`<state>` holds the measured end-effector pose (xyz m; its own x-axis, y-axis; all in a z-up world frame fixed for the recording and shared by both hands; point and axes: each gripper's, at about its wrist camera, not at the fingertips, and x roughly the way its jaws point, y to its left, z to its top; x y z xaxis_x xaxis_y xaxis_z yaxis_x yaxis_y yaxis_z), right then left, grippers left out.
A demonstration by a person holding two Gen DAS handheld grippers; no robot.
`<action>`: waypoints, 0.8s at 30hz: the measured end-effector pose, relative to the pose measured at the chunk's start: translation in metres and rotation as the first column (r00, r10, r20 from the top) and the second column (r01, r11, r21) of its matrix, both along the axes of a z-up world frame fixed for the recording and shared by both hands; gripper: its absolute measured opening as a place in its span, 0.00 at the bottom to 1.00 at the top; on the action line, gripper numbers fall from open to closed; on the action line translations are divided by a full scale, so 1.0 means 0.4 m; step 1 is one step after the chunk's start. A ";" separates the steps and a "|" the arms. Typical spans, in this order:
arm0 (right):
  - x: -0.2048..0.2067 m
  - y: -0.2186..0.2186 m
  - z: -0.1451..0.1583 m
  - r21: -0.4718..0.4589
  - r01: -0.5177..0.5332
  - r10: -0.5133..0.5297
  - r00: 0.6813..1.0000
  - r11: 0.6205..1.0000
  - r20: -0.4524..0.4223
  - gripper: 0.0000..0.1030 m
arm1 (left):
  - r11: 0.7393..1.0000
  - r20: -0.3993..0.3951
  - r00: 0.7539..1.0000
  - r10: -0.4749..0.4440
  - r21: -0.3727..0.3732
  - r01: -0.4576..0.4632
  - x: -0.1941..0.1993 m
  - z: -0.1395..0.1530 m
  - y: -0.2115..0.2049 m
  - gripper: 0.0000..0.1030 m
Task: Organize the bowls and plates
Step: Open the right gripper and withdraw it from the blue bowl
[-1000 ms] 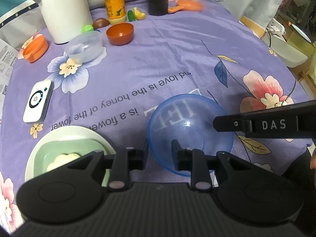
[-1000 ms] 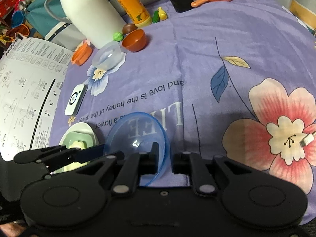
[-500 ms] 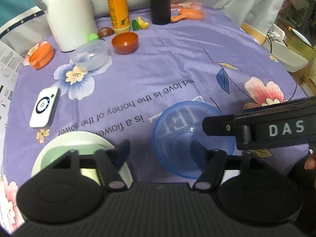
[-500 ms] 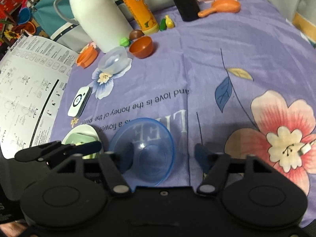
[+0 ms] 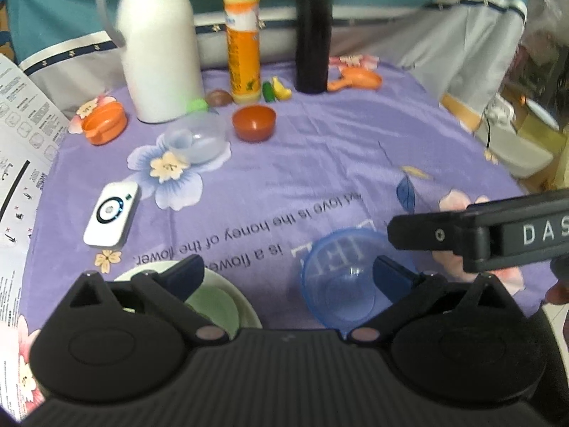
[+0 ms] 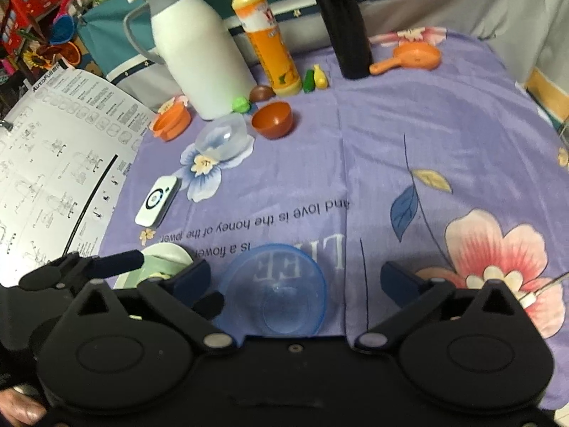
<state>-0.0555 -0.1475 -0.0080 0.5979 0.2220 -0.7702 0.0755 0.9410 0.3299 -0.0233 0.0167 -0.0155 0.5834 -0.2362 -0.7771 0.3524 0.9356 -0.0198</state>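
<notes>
A clear blue bowl (image 5: 339, 284) stands upright on the purple cloth, also in the right wrist view (image 6: 277, 290). Left of it a white plate (image 5: 245, 311) holds a green dish (image 5: 213, 302); both show in the right wrist view (image 6: 167, 261). A clear bowl (image 5: 197, 137) and a small brown-red bowl (image 5: 254, 122) stand farther back. My left gripper (image 5: 288, 272) is open and empty, above and just short of the plate and blue bowl. My right gripper (image 6: 297, 279) is open and empty over the blue bowl, and shows in the left wrist view (image 5: 480, 235).
At the back stand a white jug (image 5: 158, 46), an orange bottle (image 5: 243, 41) and a black cylinder (image 5: 313, 39). An orange cup (image 5: 105, 122), an orange scoop (image 5: 355, 80), small toy foods (image 5: 275, 90) and a white remote (image 5: 112, 215) lie on the cloth. A printed sheet (image 6: 53, 174) hangs at the left.
Both grippers were shut on the blue bowl's rim one second ago. Both opened, let go of it and drew back and up. The bowl now stands free on the cloth.
</notes>
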 end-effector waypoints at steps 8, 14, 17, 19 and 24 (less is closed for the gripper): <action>0.008 0.017 0.048 -0.040 -0.022 0.024 0.999 0.999 0.041 1.00 | 0.998 0.029 0.999 0.029 -0.059 -0.027 0.008 0.044 0.033 1.00; 0.024 0.029 0.062 -0.055 -0.036 0.038 0.998 0.998 0.043 1.00 | 0.996 0.025 0.999 0.049 -0.074 -0.047 0.025 0.044 0.057 1.00; 0.038 0.031 0.062 -0.060 -0.037 0.039 0.998 0.998 0.039 1.00 | 0.996 0.028 0.998 0.058 -0.073 -0.056 0.036 0.041 0.068 1.00; 0.049 0.033 0.063 -0.065 -0.038 0.040 0.999 0.997 0.036 1.00 | 0.995 0.028 0.997 0.067 -0.076 -0.065 0.045 0.038 0.078 1.00; 0.080 0.044 0.060 -0.071 -0.043 0.045 0.998 0.997 0.034 1.00 | 0.992 0.025 0.995 0.097 -0.079 -0.094 0.073 0.027 0.104 1.00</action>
